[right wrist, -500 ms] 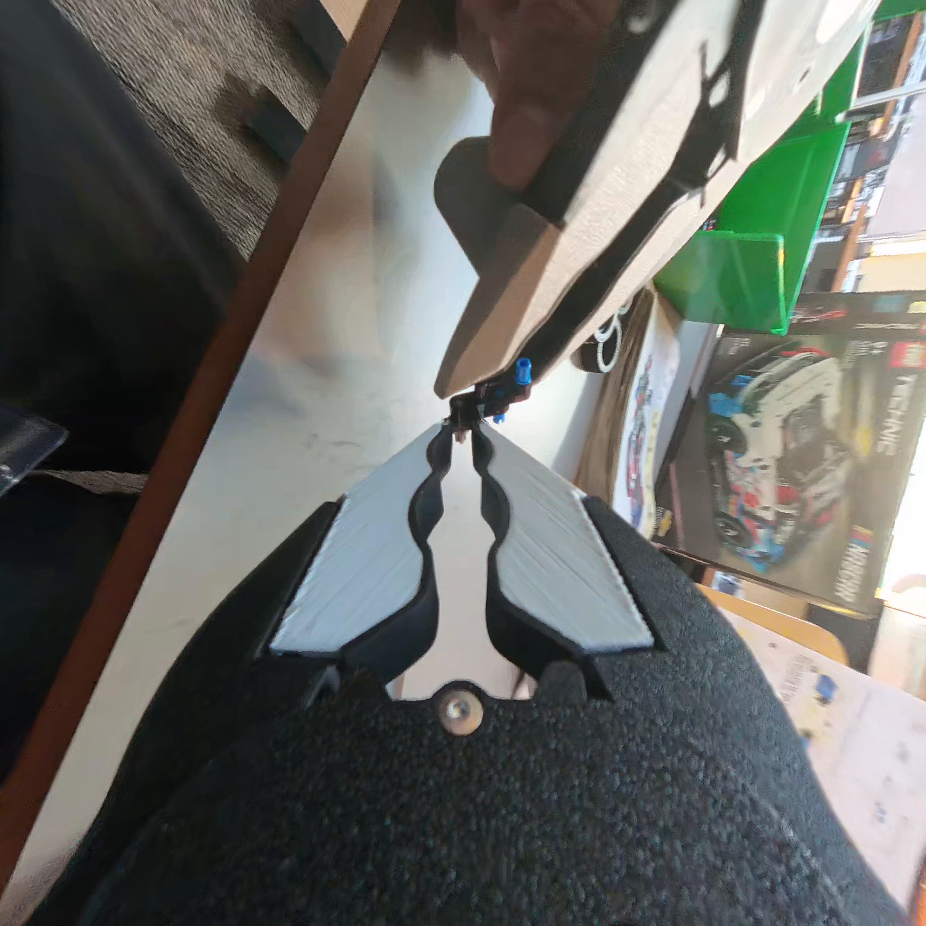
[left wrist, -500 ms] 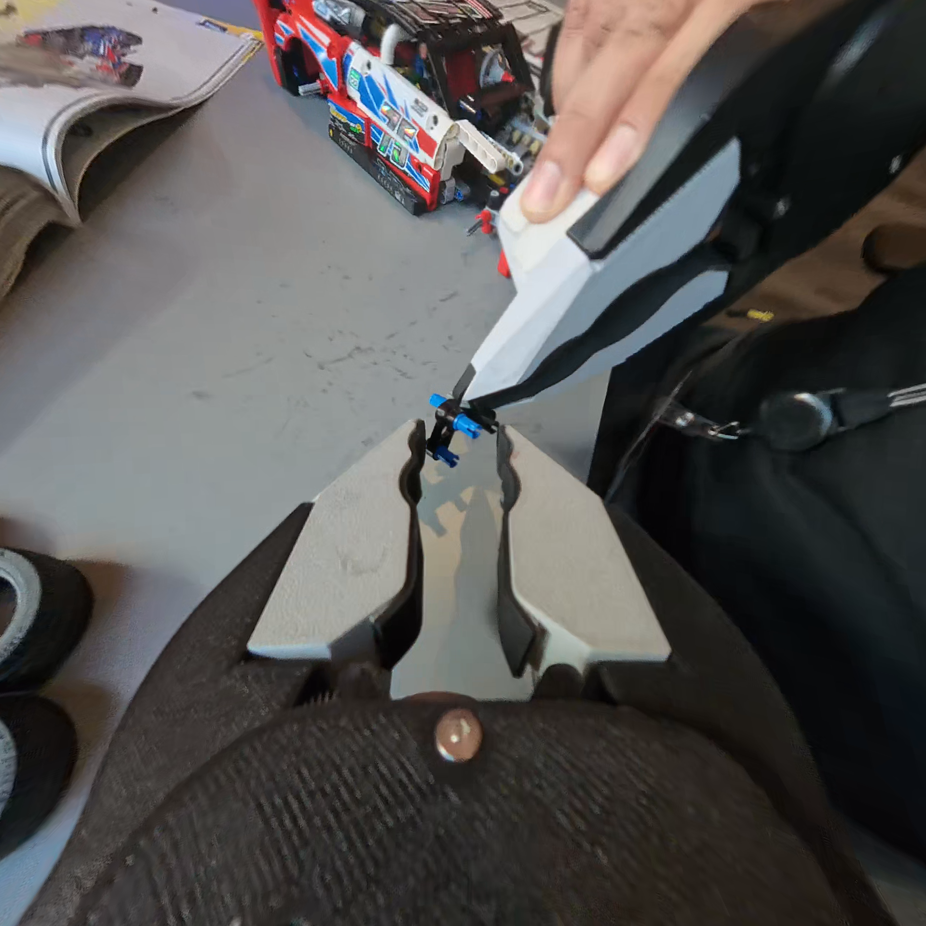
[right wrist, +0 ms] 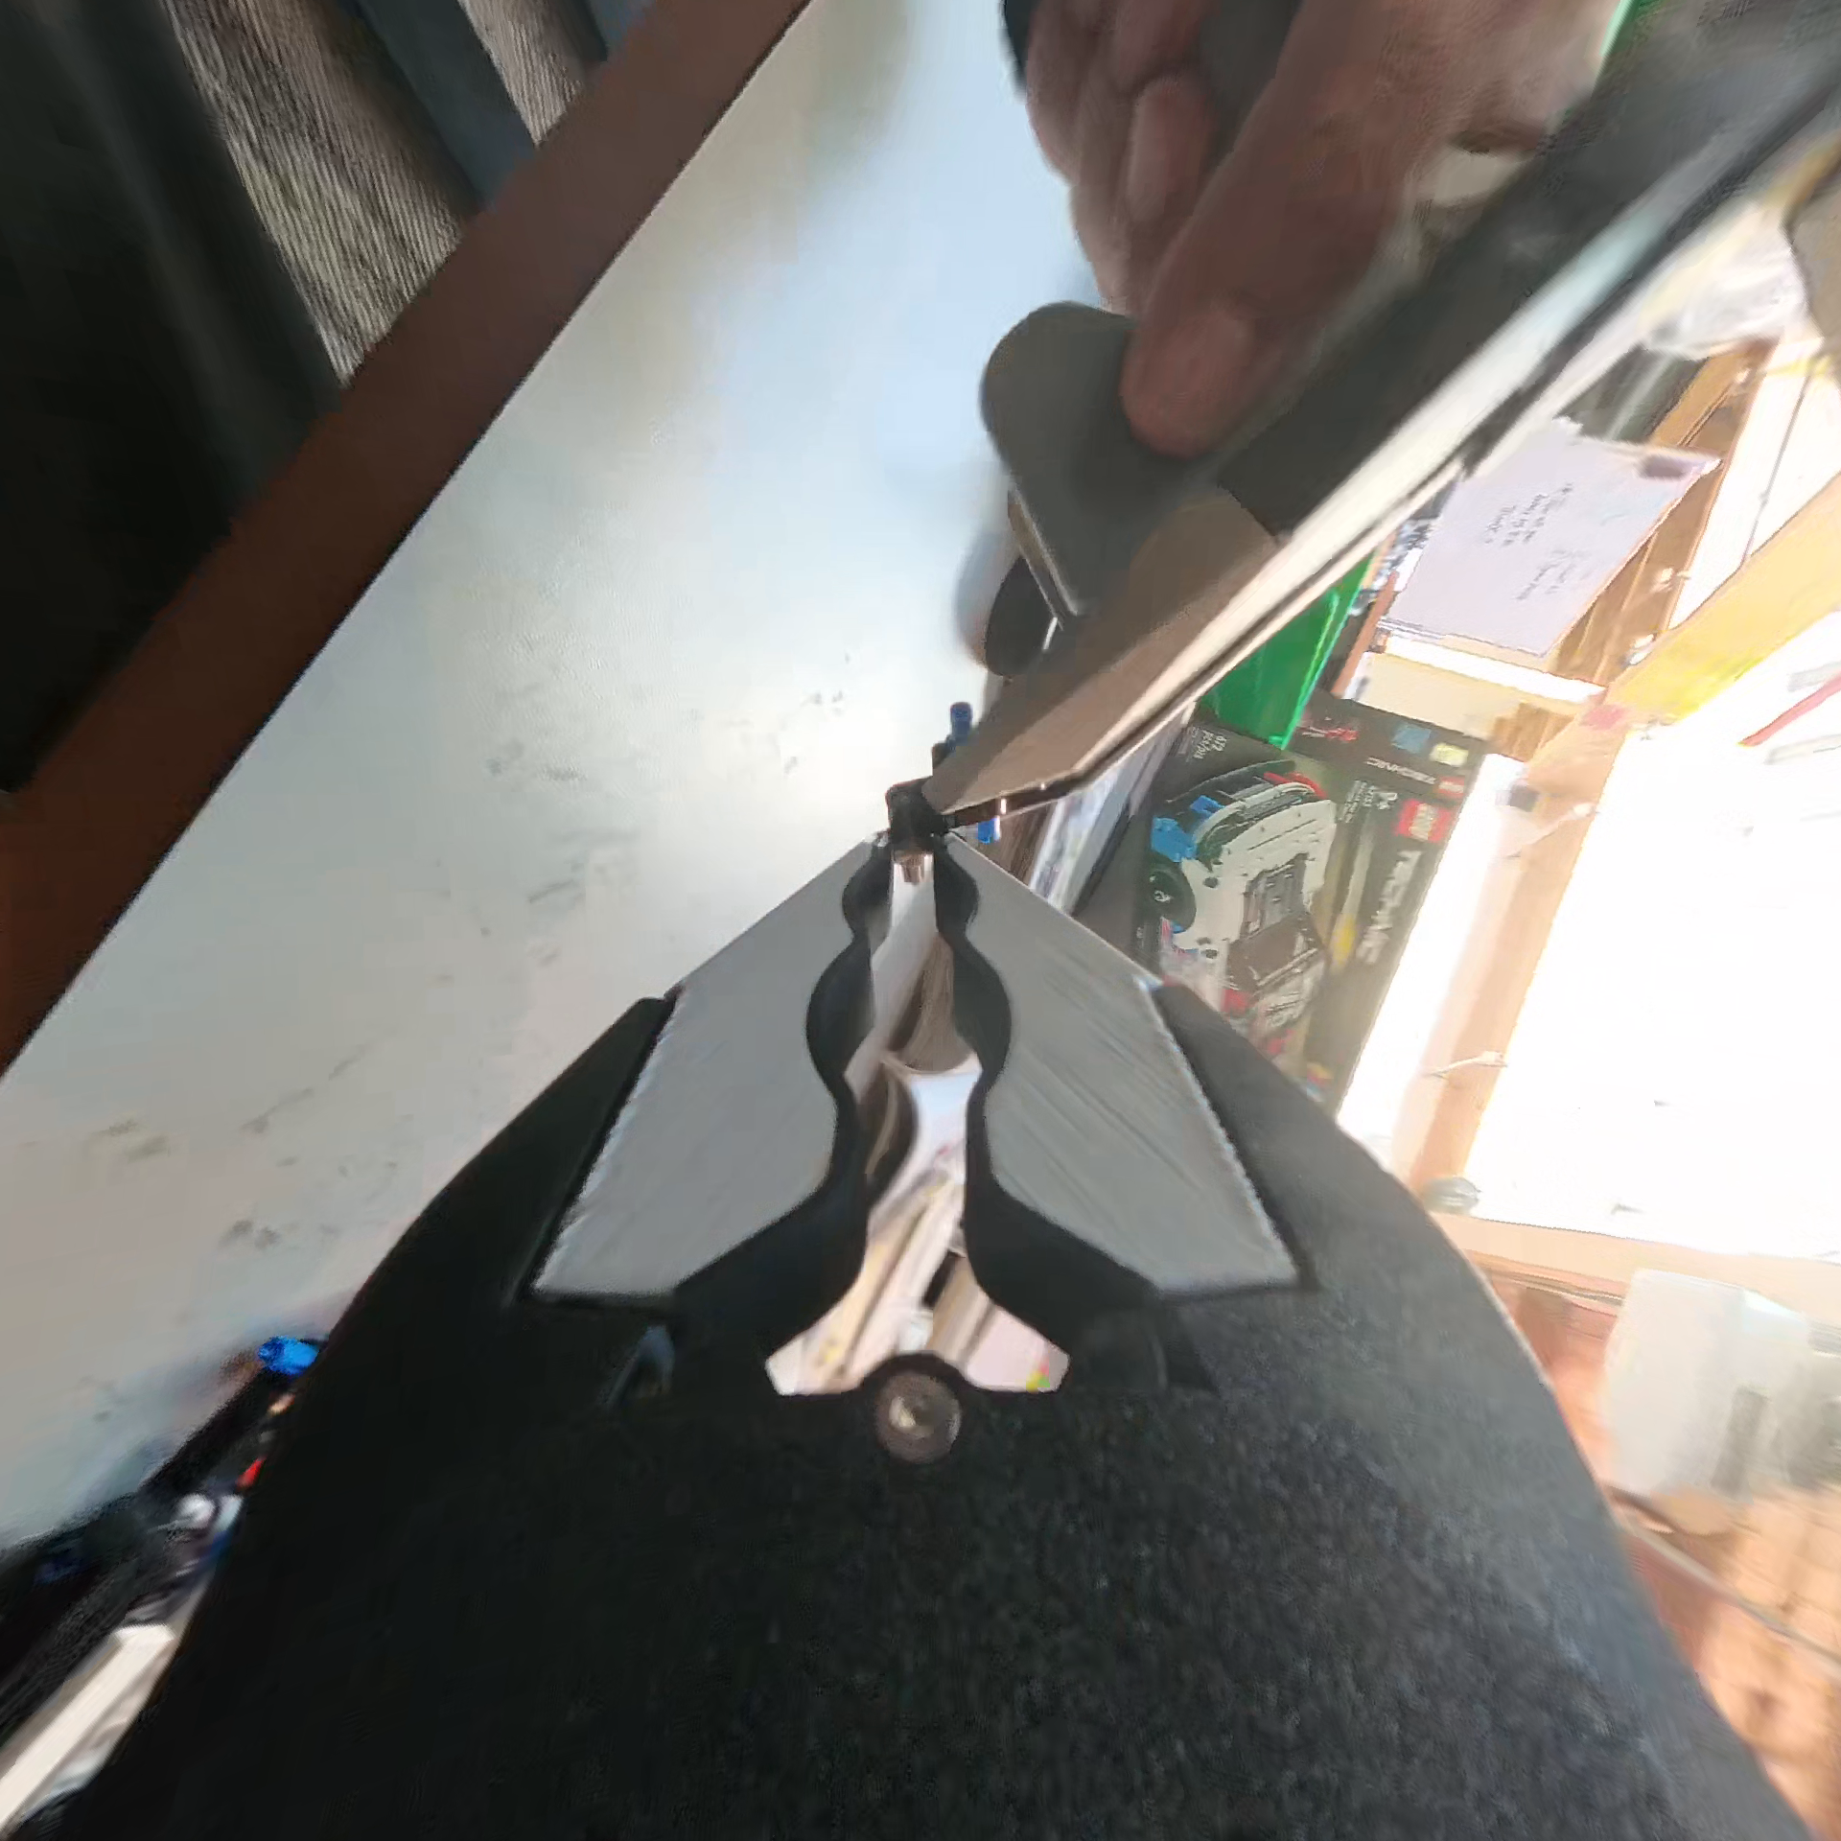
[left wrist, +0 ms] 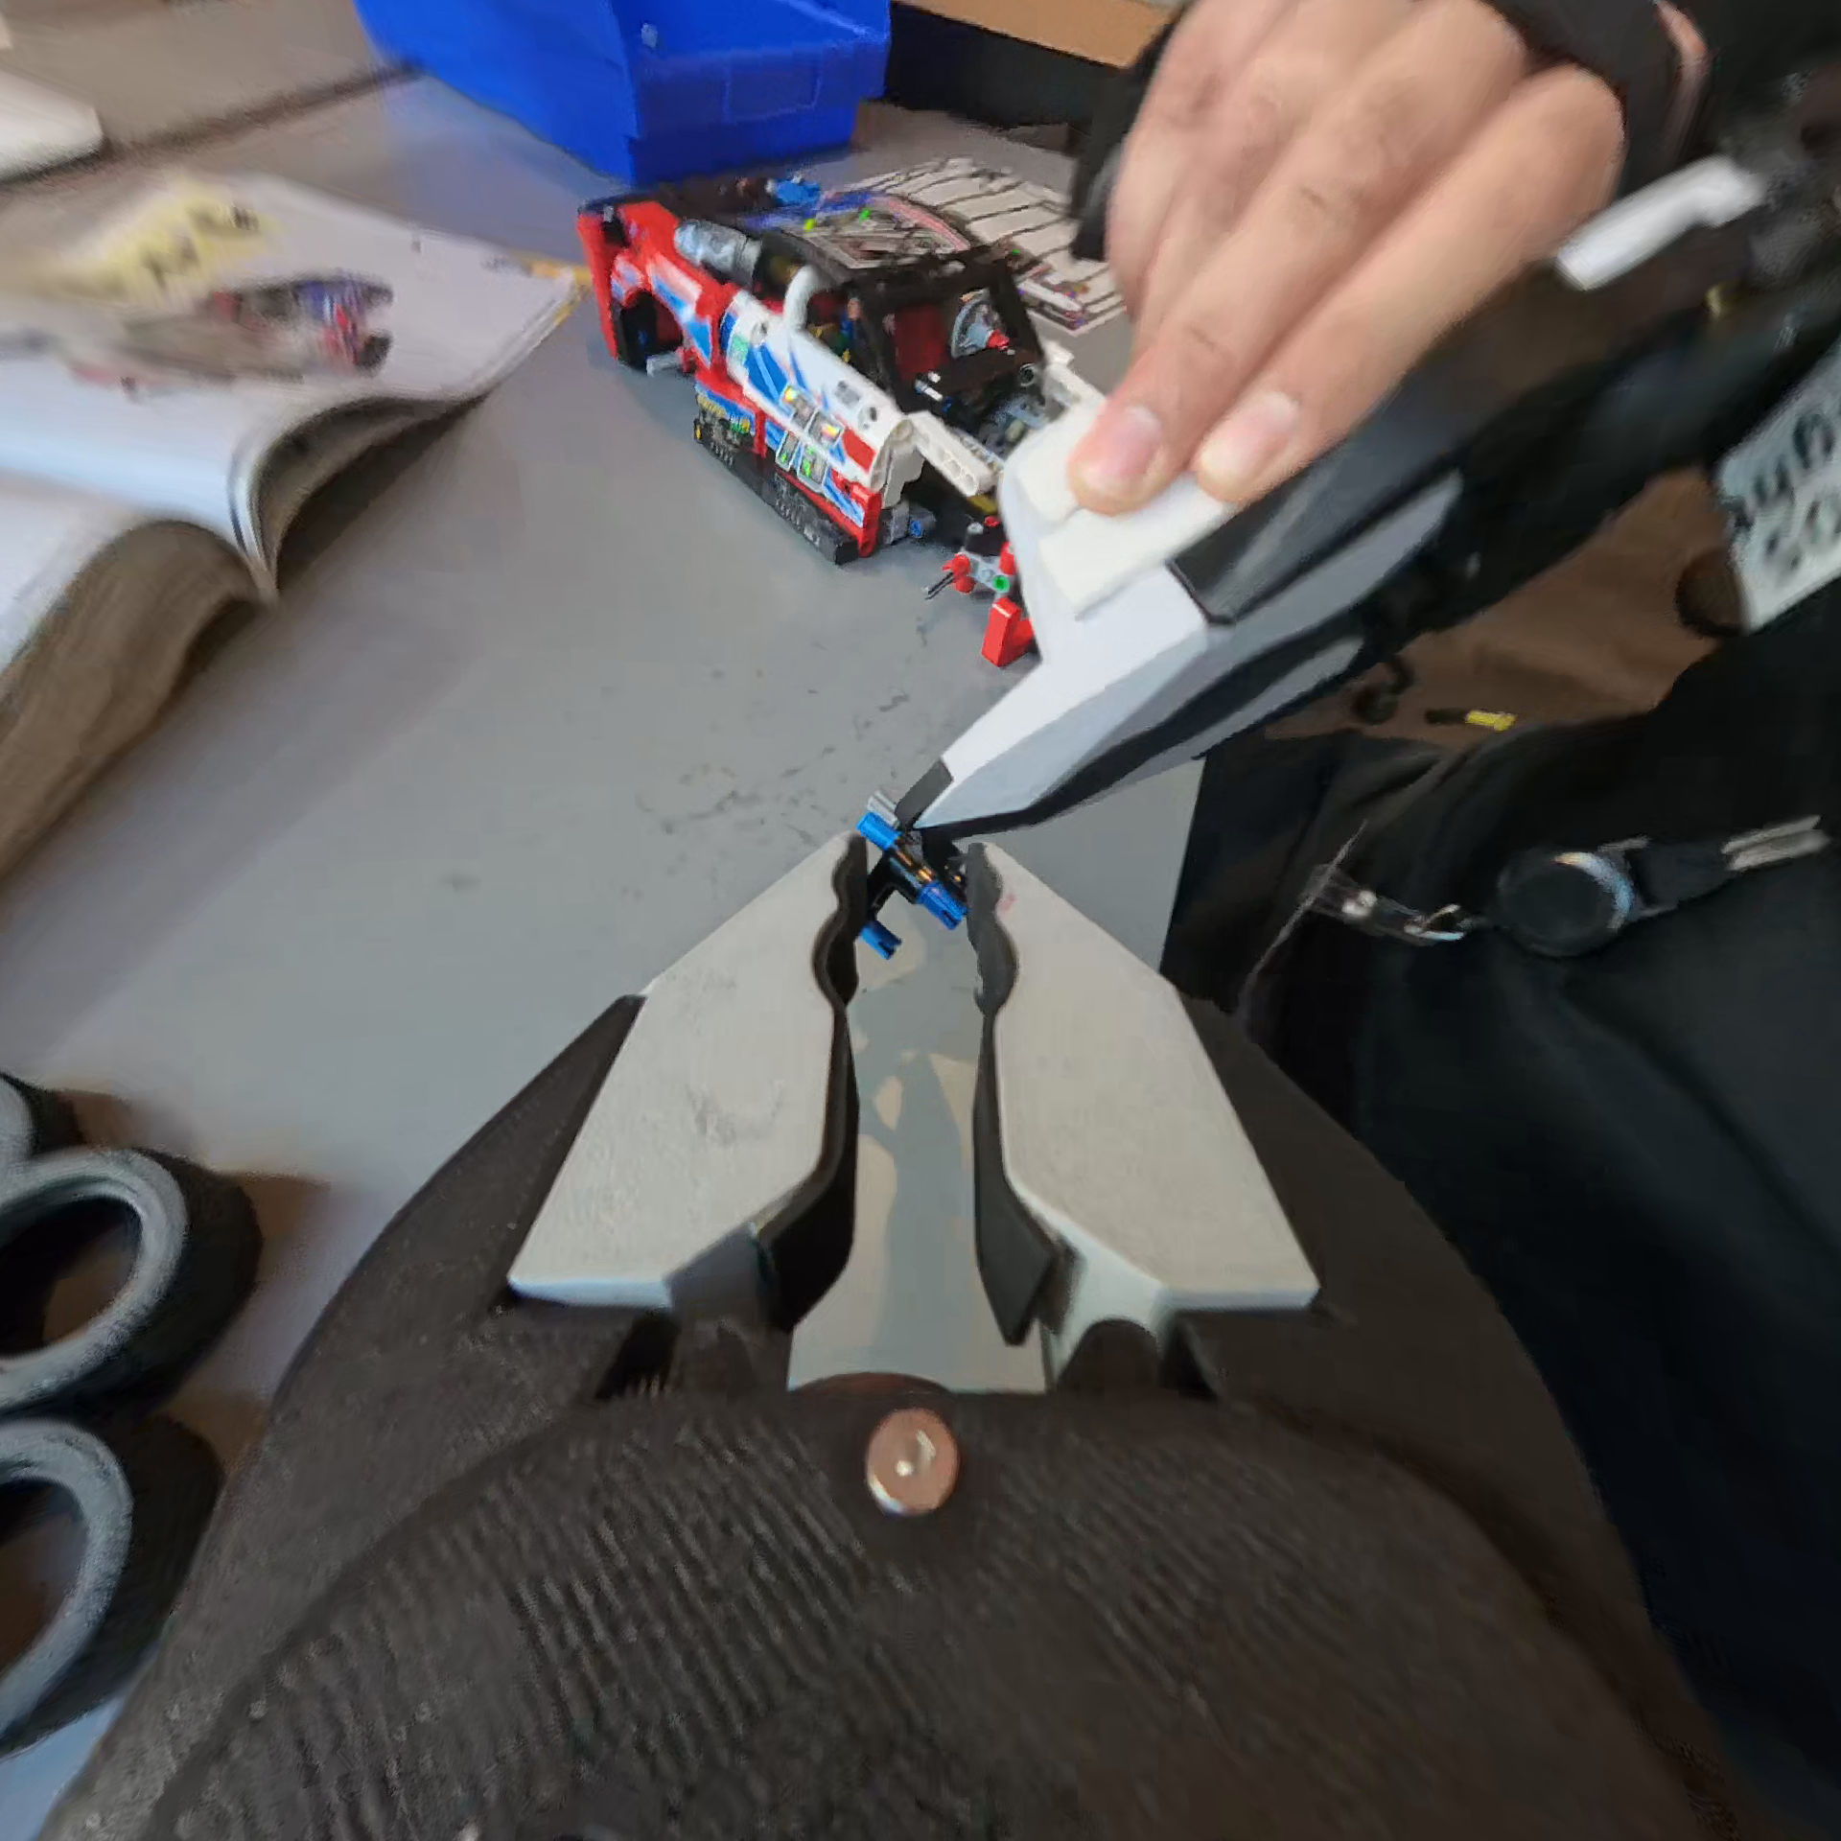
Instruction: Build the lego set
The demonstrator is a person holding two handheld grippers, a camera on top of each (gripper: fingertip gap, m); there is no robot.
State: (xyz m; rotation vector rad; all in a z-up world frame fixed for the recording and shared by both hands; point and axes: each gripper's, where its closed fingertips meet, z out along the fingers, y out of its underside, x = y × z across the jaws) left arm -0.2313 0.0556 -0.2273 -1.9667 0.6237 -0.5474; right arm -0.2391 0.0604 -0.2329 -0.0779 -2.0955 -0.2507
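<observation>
A small black Lego piece with blue pins (left wrist: 917, 882) is held in the air between both grippers, above the grey table (left wrist: 448, 747). My left gripper (left wrist: 912, 857) has its fingertips closed against the piece's sides. My right gripper (left wrist: 921, 802) comes in from the upper right, held by a hand, and pinches the piece's top end. In the right wrist view my right gripper (right wrist: 909, 855) is nearly closed on the black piece (right wrist: 907, 812), and the left gripper (right wrist: 941, 797) meets it from above. The partly built red, white and blue Lego car (left wrist: 797, 389) stands farther back.
An open instruction book (left wrist: 249, 329) lies at the left, a blue bin (left wrist: 638, 70) at the back, black tyres (left wrist: 90, 1265) at the near left, small red parts (left wrist: 1001, 618) by the car. A person in dark clothes is at the right. The set's box (right wrist: 1295, 897) and a green bin (right wrist: 1285, 657) stand behind. The tips of both grippers are at nearly the same place.
Both grippers have tilted and shifted while holding the small piece, which has turned between them. The left view now takes in more of the far table and the blue bin.
</observation>
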